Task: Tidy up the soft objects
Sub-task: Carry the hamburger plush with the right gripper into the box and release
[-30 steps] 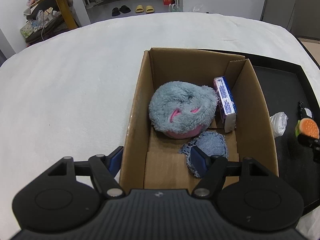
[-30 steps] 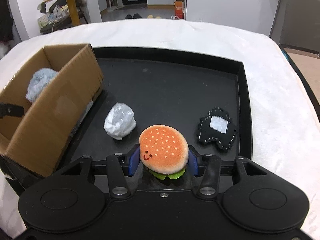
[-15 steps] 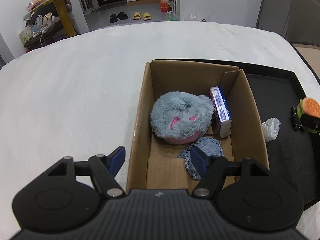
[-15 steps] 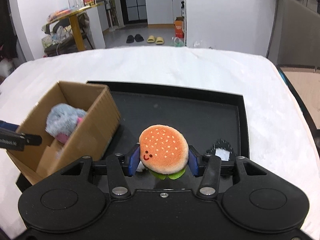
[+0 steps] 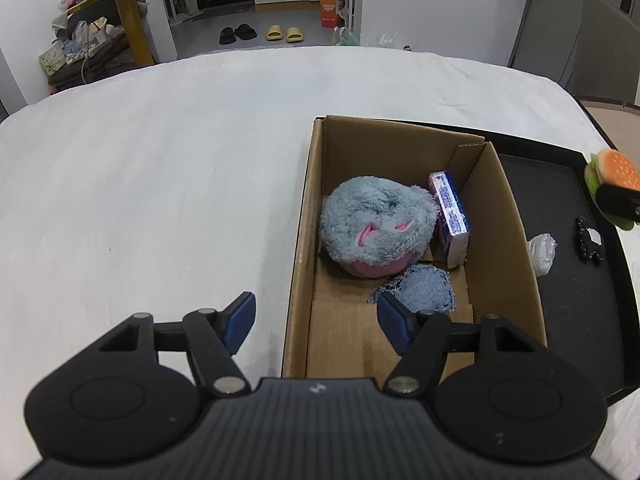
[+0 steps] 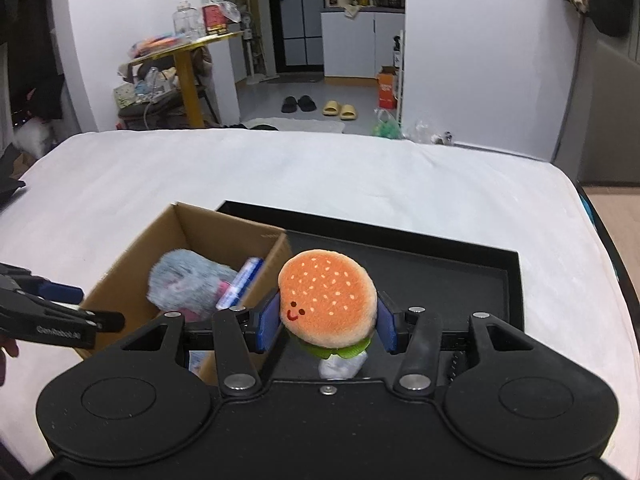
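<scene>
Three soft items already lie in the cardboard box [image 5: 516,240]: a grey-and-pink plush [image 5: 378,228], a denim patch [image 5: 424,290] and a tissue pack [image 5: 450,214] standing against the right wall. Right gripper [image 6: 327,322] pinches the burger plush [image 6: 327,296] across its bun, held in the air above the black tray [image 6: 516,280], just beside the box's near wall. Left gripper [image 5: 316,318] hangs spread and empty over the box's left wall. Plush looks light and squashy; a grip across the widest part of the bun seems the sound hold, since the pads sink in. Slip risk looks low. A white crumpled wad [image 5: 542,250] and a black stitched patch [image 5: 588,238] remain on the tray.
</scene>
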Demonstrator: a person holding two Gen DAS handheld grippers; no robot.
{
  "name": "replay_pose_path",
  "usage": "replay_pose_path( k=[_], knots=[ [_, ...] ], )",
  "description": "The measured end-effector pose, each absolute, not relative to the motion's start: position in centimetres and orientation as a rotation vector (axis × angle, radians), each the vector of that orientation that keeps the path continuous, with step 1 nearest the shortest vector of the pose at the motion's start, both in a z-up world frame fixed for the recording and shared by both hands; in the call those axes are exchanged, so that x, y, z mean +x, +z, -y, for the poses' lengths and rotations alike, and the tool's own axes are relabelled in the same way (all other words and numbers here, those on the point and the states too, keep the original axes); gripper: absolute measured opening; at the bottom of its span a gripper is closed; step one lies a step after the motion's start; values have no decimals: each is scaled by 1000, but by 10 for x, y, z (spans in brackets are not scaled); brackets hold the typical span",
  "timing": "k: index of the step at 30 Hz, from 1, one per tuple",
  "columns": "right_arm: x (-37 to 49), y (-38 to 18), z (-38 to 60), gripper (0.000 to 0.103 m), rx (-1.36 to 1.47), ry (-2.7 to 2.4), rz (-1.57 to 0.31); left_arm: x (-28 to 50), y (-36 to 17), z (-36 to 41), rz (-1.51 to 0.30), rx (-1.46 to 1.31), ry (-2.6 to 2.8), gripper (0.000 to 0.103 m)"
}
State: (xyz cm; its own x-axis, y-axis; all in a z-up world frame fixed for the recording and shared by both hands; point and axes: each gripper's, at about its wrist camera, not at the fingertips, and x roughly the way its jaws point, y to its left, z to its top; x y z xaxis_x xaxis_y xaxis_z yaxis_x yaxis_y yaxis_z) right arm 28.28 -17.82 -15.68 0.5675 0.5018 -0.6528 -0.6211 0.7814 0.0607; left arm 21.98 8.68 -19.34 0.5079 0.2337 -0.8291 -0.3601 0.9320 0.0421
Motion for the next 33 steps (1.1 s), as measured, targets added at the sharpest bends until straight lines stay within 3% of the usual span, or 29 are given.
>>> replay_pose_path(
  k=[8, 13, 22, 33],
  knots=[
    [272, -149, 156, 48, -199, 698, -695, 214, -197, -91, -969, -174, 329, 45],
    [269, -147, 144, 48, -212, 719, -698, 213, -202, -95, -983, -197, 310, 28],
    [260, -150, 123, 48, -225, 795, -733, 210, -207, -106, -985, -221, 319, 9],
    [256, -160, 93, 48, -235, 884, -795, 207, -209, -119, -983, -266, 292, 9]
  ],
)
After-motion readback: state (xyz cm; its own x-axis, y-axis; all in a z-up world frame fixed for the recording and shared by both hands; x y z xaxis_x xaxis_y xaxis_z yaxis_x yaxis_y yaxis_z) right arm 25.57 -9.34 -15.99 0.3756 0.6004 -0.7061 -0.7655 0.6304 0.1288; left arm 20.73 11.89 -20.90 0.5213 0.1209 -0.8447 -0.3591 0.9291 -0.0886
